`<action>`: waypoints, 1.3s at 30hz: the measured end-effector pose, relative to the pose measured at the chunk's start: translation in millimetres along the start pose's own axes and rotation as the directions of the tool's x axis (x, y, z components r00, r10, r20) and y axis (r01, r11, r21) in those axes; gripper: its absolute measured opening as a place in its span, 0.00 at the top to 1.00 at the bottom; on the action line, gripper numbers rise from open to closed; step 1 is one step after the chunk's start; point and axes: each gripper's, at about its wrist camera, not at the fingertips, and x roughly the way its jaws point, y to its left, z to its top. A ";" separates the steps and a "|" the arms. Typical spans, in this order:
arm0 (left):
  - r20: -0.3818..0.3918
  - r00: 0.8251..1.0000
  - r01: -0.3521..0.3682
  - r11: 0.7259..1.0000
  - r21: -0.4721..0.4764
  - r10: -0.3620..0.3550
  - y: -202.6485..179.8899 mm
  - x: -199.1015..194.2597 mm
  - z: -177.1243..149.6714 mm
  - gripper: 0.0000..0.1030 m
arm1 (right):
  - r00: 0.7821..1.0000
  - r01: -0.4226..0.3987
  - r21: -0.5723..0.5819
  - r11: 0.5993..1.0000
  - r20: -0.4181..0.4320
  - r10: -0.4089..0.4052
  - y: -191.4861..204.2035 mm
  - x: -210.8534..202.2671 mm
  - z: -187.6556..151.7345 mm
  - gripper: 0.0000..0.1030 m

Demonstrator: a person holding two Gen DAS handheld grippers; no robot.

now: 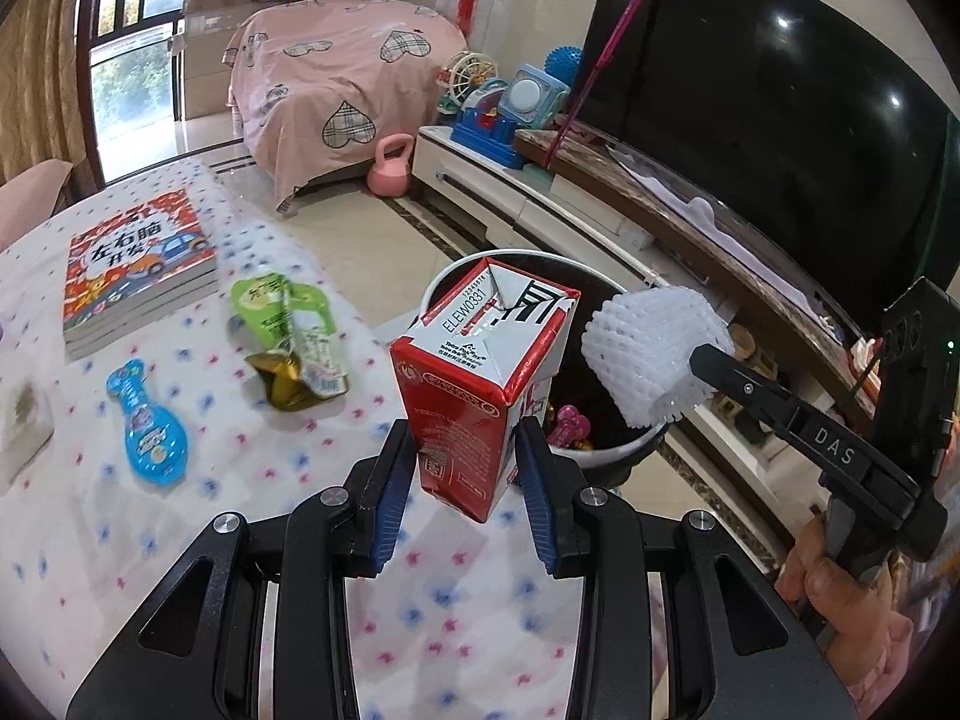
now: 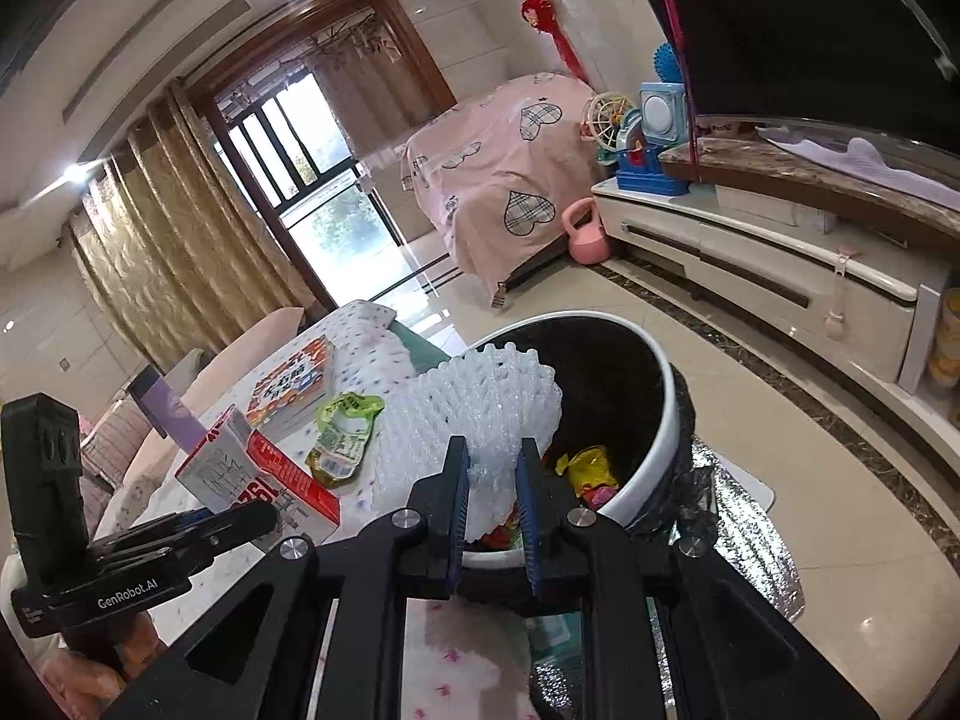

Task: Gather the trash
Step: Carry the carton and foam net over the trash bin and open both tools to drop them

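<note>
My left gripper (image 1: 465,438) is shut on a red and white drink carton (image 1: 480,384), held above the table edge close to the bin (image 1: 447,282). My right gripper (image 2: 491,456) is shut on a white foam fruit net (image 2: 474,420), held over the bin's rim (image 2: 654,450). The net (image 1: 651,351) and right gripper (image 1: 720,369) also show in the left wrist view, over the bin's right side. The carton (image 2: 258,474) and left gripper (image 2: 198,531) show at left in the right wrist view. The black-lined bin holds colourful wrappers (image 2: 591,474).
On the flowered tablecloth (image 1: 180,510) lie a green snack wrapper (image 1: 291,336), a blue bottle-shaped pack (image 1: 150,426) and a stack of books (image 1: 135,264). A white TV cabinet (image 2: 774,276) with a TV stands right of the bin. A pink kettlebell (image 1: 390,168) sits on the floor.
</note>
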 end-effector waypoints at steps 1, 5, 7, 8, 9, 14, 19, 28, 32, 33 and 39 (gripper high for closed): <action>-0.001 1.000 0.001 1.000 0.001 -0.001 -1.2 1.9 1.8 0.67 | 1.000 0.004 0.000 1.000 0.001 -0.004 -2.1 -0.2 0.6 0.85; -0.004 1.000 0.003 1.000 0.011 -0.003 -6.4 10.7 10.4 0.67 | 1.000 0.021 -0.005 1.000 0.003 -0.021 -6.7 1.6 4.1 0.85; -0.007 1.000 0.004 1.000 0.014 -0.004 -10.2 15.3 14.3 0.67 | 1.000 0.030 -0.008 1.000 0.000 -0.030 -8.6 3.3 6.0 0.85; -0.010 1.000 0.005 1.000 0.014 -0.005 -11.5 18.0 16.5 0.67 | 0.999 0.035 -0.010 0.999 -0.002 -0.035 -9.8 4.7 7.1 0.85; -0.013 1.000 0.007 1.000 0.015 -0.007 -13.0 21.6 18.8 0.67 | 0.999 0.039 -0.010 0.999 -0.003 -0.039 -11.3 5.6 7.9 0.85; -0.030 1.000 0.008 1.000 0.021 -0.007 -18.9 36.5 25.9 0.67 | 0.998 0.060 -0.022 0.998 -0.010 -0.060 -17.5 11.7 12.0 0.84; -0.053 0.999 0.009 1.000 0.029 -0.007 -22.1 51.4 29.6 0.67 | 0.996 0.081 -0.047 0.996 -0.027 -0.083 -20.5 20.0 16.2 0.84; -0.093 0.996 0.002 0.999 0.041 0.001 -25.0 73.4 33.7 0.67 | 0.993 0.102 -0.073 0.992 -0.049 -0.106 -21.5 31.6 20.7 0.83; -0.106 0.994 0.003 0.999 0.037 0.001 -25.4 82.8 35.2 0.67 | 0.992 0.106 -0.086 0.991 -0.065 -0.112 -20.8 38.0 22.0 0.83; -0.110 0.994 0.004 0.999 0.035 0.000 -25.2 84.6 35.2 0.67 | 0.991 0.108 -0.091 0.990 -0.068 -0.115 -20.0 39.3 21.9 0.83; -0.126 0.992 0.009 1.000 0.024 -0.006 -23.5 86.8 34.0 0.47 | 0.989 0.113 -0.101 0.988 -0.085 -0.122 -22.1 46.7 22.9 0.76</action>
